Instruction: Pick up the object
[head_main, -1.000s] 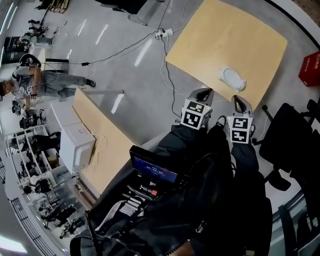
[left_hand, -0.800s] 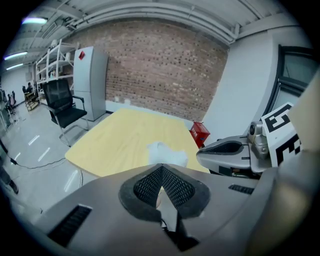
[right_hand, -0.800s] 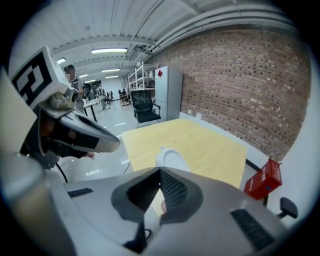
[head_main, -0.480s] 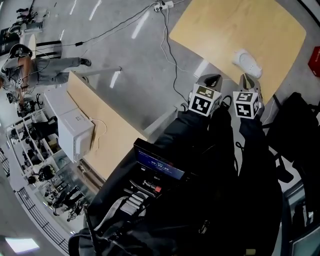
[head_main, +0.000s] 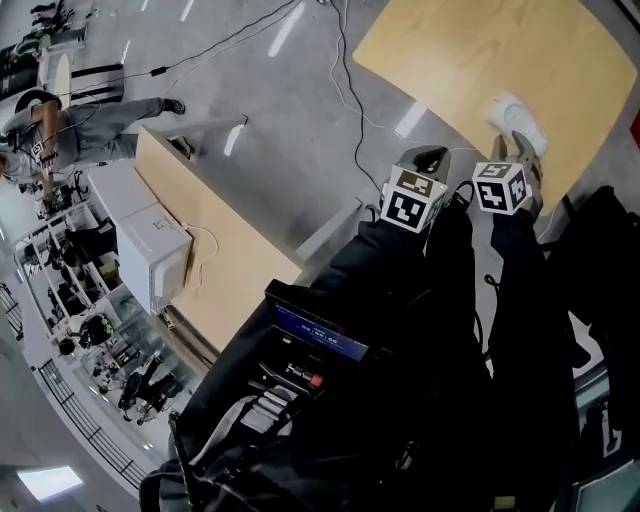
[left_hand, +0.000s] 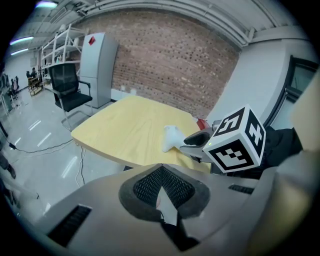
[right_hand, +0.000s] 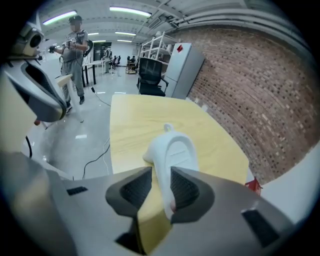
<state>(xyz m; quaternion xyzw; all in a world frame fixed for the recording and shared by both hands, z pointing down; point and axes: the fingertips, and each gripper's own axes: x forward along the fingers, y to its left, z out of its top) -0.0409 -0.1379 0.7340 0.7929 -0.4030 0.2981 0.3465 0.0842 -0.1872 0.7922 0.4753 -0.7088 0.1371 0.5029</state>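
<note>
A white shoe-shaped object (head_main: 520, 118) lies near the front edge of the light wooden table (head_main: 470, 50). My right gripper (head_main: 524, 152) reaches over that edge to it. In the right gripper view the object (right_hand: 172, 152) fills the middle, and its near end sits in the gap of the right gripper (right_hand: 159, 192), close against the right-hand pad (right_hand: 184, 189). The jaws are opening and do not clamp it. My left gripper (head_main: 430, 158) hangs off the table's edge to the left, shut and empty (left_hand: 162, 192). From the left gripper view the object (left_hand: 172, 137) shows beside the right gripper (left_hand: 194, 143).
A second wooden desk (head_main: 210, 250) with a white box (head_main: 152, 255) stands at the left. Cables (head_main: 345, 80) run over the grey floor. A person (head_main: 80, 125) stands far left. A black office chair (right_hand: 152, 75) and a pale cabinet (right_hand: 182, 65) stand beyond the table.
Both grippers have moved forward toward the table. The right one has gone from short of the edge to the white object, with its tips at it.
</note>
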